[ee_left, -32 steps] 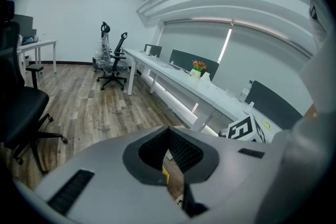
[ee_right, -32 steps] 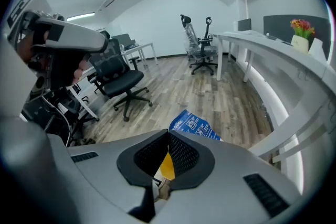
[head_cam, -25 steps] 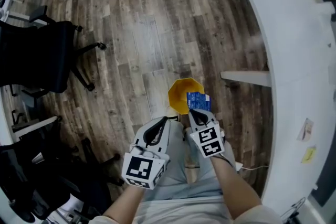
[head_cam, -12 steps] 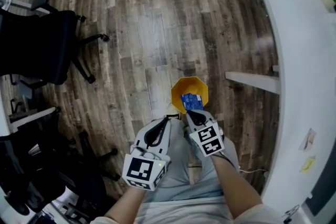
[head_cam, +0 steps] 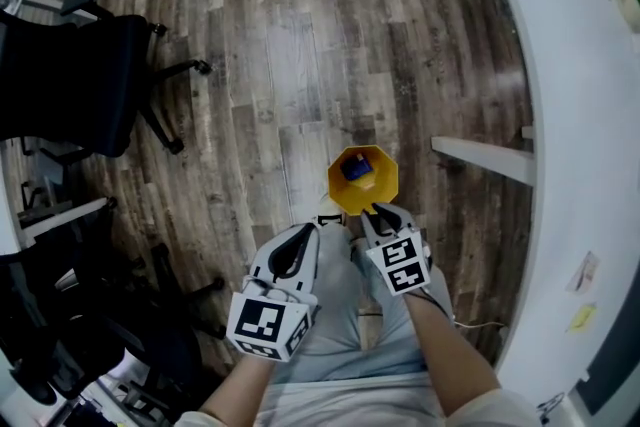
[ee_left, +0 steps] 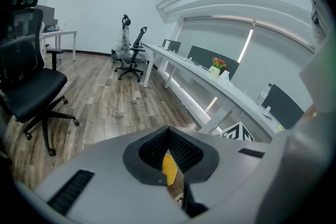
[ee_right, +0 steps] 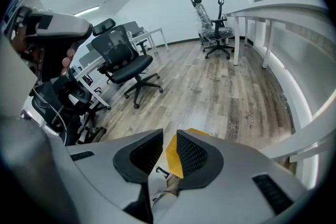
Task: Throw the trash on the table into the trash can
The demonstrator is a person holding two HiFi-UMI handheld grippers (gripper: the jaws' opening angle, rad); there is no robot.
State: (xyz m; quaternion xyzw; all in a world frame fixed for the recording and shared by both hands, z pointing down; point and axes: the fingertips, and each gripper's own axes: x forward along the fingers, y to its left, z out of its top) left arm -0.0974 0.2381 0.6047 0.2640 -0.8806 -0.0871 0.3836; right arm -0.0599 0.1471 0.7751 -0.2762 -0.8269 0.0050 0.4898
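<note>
A yellow trash can point(head_cam: 378, 190) stands on the wood floor just ahead of my knees. A blue piece of trash point(head_cam: 357, 168) lies inside it, apart from both grippers. My right gripper point(head_cam: 385, 212) hovers at the can's near rim; its jaws are opening with nothing between them, and the can's yellow point(ee_right: 176, 157) shows through the gap in the right gripper view. My left gripper point(head_cam: 301, 237) hangs lower left of the can, jaws closed together and empty. A sliver of the can point(ee_left: 169, 168) shows behind them in the left gripper view.
A long white curved table point(head_cam: 570, 115) runs down the right side, with a white support panel point(head_cam: 480, 160) jutting toward the can. Black office chairs point(head_cam: 70, 95) stand at the left. My legs are directly below the grippers.
The blue trash was held in the right gripper above the can; now it lies inside the can and the right jaws have parted. The left gripper has barely moved.
</note>
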